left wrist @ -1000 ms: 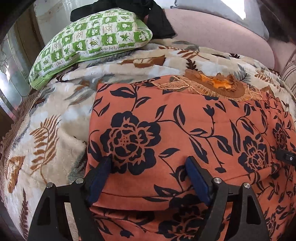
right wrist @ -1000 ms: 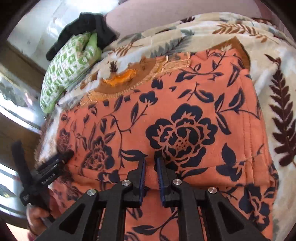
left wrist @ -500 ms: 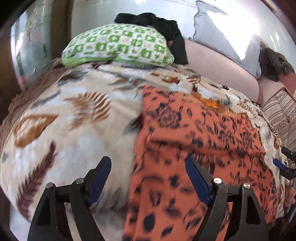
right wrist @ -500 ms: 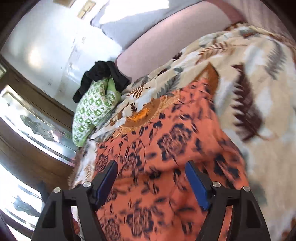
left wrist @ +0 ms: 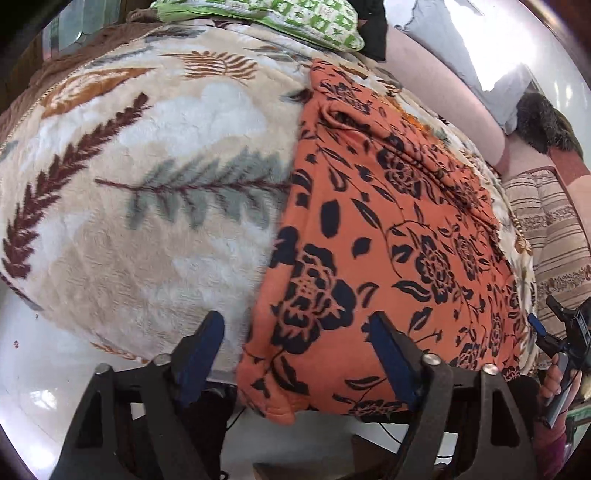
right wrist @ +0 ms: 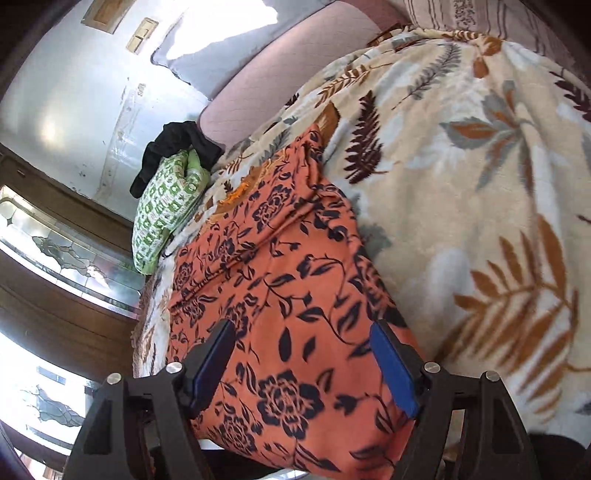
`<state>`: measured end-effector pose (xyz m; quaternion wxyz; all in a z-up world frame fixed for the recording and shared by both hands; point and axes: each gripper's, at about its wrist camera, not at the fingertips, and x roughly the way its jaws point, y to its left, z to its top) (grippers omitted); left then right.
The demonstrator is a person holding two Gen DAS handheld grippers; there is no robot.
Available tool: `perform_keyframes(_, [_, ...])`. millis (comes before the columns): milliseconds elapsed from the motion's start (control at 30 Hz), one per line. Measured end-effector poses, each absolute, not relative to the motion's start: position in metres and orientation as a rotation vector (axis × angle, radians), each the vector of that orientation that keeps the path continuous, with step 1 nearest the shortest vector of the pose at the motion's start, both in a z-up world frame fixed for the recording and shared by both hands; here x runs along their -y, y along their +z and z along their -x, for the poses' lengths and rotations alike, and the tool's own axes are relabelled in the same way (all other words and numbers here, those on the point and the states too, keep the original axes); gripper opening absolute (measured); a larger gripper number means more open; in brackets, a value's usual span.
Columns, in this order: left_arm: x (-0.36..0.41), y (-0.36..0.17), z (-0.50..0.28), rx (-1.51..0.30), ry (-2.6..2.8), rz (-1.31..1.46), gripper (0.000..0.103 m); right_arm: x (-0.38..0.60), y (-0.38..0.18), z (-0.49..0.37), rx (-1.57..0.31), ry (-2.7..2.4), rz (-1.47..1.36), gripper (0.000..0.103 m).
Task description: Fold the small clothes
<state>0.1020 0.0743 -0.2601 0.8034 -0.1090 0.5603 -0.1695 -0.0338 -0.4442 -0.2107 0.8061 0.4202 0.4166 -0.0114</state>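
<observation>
Orange floral garment is lying folded on the leaf-print blanket, its near edge under both tools. Your left gripper is closing on nothing; your right gripper is hanging wide, empty. You are likely lining up the next fold: pinch both near corners.

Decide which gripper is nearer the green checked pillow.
Left. The left gripper hangs at the garment's pillow-side edge; the right gripper hangs at its opposite edge, farther from the green checked pillow.

light: bright daylight | glare: blown-out wall | blur: slight motion smear | edges: fisheye bend, dark corners
</observation>
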Motion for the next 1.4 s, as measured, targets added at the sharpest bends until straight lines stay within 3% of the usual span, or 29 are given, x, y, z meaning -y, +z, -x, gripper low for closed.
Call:
perform_keyframes(33, [-0.07,-0.263,-0.103,-1.214,-0.38,0.226,0.052,0.445,-0.211,0.037,-0.894,-0.031,-0.903,0.078])
perform_keyframes(67, [-0.066,-0.265,-0.104,-1.225,-0.381,0.208,0.05,0.448,-0.211,0.042,-0.899,-0.038,-0.909,0.078])
perform_keyframes(367, [-0.08,-0.262,-0.119,-1.174,-0.304,0.227,0.05,0.467,-0.222,0.069,-0.981,-0.103,-0.952,0.078])
perform_keyframes(467, [-0.071,-0.267,-0.123,-1.199,-0.343,0.184,0.061,0.471,-0.231,0.074,-1.012,-0.119,-0.962,0.078])
perform_keyframes(600, [-0.057,-0.266,-0.117,-1.186,-0.368,0.061,0.061,0.465,-0.249,0.073,-1.055,-0.093,-1.0,0.078])
perform_keyframes(667, [-0.057,-0.266,-0.115,-1.19,-0.401,0.069,0.047,0.457,-0.259,0.069,-1.099,-0.076,-0.995,0.076])
perform_keyframes(700, [-0.057,-0.267,-0.114,-1.193,-0.41,0.067,0.035,0.453,-0.264,0.067,-1.136,-0.074,-0.979,0.076])
perform_keyframes(800, [-0.06,-0.267,-0.111,-1.189,-0.425,0.062,0.019,0.436,-0.26,0.063,-1.175,-0.085,-0.853,0.068])
perform_keyframes(867, [-0.064,-0.267,-0.109,-1.189,-0.452,0.095,0.015,0.427,-0.257,0.059,-1.218,-0.088,-0.754,0.036])
perform_keyframes(1033, [-0.067,-0.267,-0.104,-1.173,-0.463,0.107,0.018,0.426,-0.263,0.057,-1.238,-0.107,-0.734,0.032])
perform_keyframes(1067, [-0.07,-0.268,-0.103,-1.184,-0.451,0.108,0.023,0.428,-0.265,0.057,-1.239,-0.111,-0.751,0.033])
perform_keyframes(1200, [-0.064,-0.272,-0.094,-1.22,-0.508,0.089,0.068,0.43,-0.268,0.056,-1.254,-0.103,-0.777,0.034])
perform_keyframes(1233, [-0.057,-0.274,-0.09,-1.225,-0.508,0.045,0.071,0.431,-0.268,0.055,-1.261,-0.101,-0.779,0.034])
perform_keyframes(1367, [-0.04,-0.278,-0.077,-1.222,-0.477,-0.114,0.069,0.428,-0.265,0.054,-1.271,-0.1,-0.753,0.035])
perform_keyframes(1400, [-0.04,-0.277,-0.077,-1.226,-0.473,-0.12,0.056,0.426,-0.265,0.053,-1.274,-0.099,-0.74,0.035])
